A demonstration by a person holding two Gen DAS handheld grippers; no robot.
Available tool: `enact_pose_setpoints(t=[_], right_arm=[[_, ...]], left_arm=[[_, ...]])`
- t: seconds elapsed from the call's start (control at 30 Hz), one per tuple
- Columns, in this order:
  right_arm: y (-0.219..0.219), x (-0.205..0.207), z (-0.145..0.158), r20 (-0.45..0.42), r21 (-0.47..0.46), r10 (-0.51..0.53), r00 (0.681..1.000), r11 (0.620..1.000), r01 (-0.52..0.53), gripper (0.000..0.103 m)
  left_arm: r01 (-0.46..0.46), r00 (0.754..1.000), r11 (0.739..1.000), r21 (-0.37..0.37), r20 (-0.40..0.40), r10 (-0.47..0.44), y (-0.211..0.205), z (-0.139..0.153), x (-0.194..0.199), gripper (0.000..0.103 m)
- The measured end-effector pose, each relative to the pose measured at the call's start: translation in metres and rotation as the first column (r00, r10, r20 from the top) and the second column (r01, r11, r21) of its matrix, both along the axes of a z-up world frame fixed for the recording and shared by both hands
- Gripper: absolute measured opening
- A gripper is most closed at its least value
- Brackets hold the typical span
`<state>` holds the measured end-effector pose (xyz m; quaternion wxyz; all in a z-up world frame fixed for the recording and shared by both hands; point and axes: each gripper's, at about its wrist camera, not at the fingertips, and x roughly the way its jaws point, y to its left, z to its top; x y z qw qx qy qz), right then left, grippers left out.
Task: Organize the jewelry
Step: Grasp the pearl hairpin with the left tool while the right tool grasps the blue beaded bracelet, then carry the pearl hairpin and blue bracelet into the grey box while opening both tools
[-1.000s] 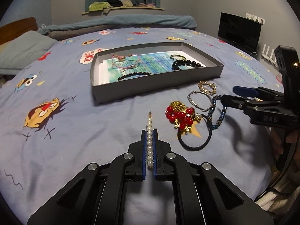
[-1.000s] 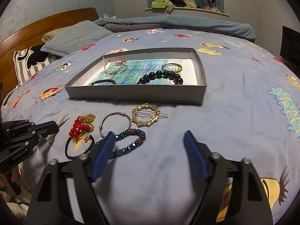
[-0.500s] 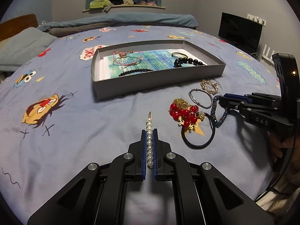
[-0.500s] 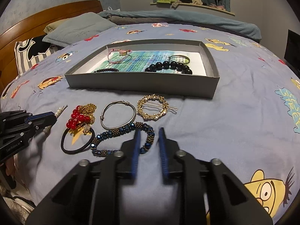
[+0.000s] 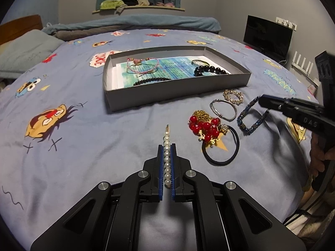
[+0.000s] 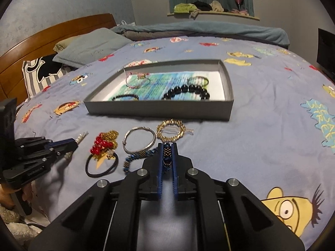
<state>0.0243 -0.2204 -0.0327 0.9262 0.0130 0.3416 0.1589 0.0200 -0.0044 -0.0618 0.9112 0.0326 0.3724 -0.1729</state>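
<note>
Right wrist view — right gripper (image 6: 166,146) clenched on blue beaded bracelet (image 6: 166,154); left gripper (image 5: 166,146) grasping pearl clip (image 5: 166,156).

The box (image 5: 178,96) near wall hides part of the black bead bracelet (image 5: 152,81) inside. In the right wrist view the blue bracelet (image 6: 138,156) is motion-blurred, and the pads hide part of it. The pearl clip (image 5: 166,146) sits partly hidden between the left tool (image 5: 166,154) pads. The hand (image 5: 320,152) on the right tool (image 6: 166,152) is cut off by the picture's edge. Clothes on the sill (image 5: 138,8) are too small to tell apart.
</note>
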Motion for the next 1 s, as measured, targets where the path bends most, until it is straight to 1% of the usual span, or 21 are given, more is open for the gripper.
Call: enact_pose_setpoints(t=[0.13, 0.4, 0.53, 0.7, 0.83, 1.0], right_arm=[[-0.002, -0.006, 0.012, 0.038, 0.002, 0.000, 0.999, 1.000, 0.000, 0.007], [-0.009, -0.003, 0.031, 0.076, 0.001, -0.005, 0.997, 1.000, 0.005, 0.007], [-0.015, 0.003, 0.041, 0.093, 0.002, -0.009, 0.996, 1.000, 0.009, 0.007], [-0.020, 0.017, 0.063, 0.122, 0.012, -0.012, 0.992, 1.000, 0.011, 0.007], [-0.019, 0.036, 0.084, 0.158, 0.011, -0.012, 0.987, 1.000, 0.011, 0.007], [-0.013, 0.064, 0.097, 0.173, 0.003, -0.004, 0.985, 1.000, 0.003, 0.007]], left_arm=[[0.005, 1.000, 1.000, 0.005, 0.010, -0.005, 0.000, 0.005, -0.002, 0.006], [-0.003, 1.000, 1.000, 0.001, 0.021, 0.003, 0.002, 0.017, 0.003, 0.006], [0.003, 0.999, 1.000, -0.009, 0.038, -0.003, 0.004, 0.029, 0.008, 0.006], [0.007, 0.997, 1.000, -0.016, 0.071, -0.006, 0.006, 0.051, 0.025, 0.006], [0.015, 0.996, 1.000, -0.017, 0.092, -0.013, 0.005, 0.069, 0.048, 0.006], [0.016, 0.995, 1.000, 0.002, 0.099, -0.016, 0.001, 0.079, 0.081, 0.006]])
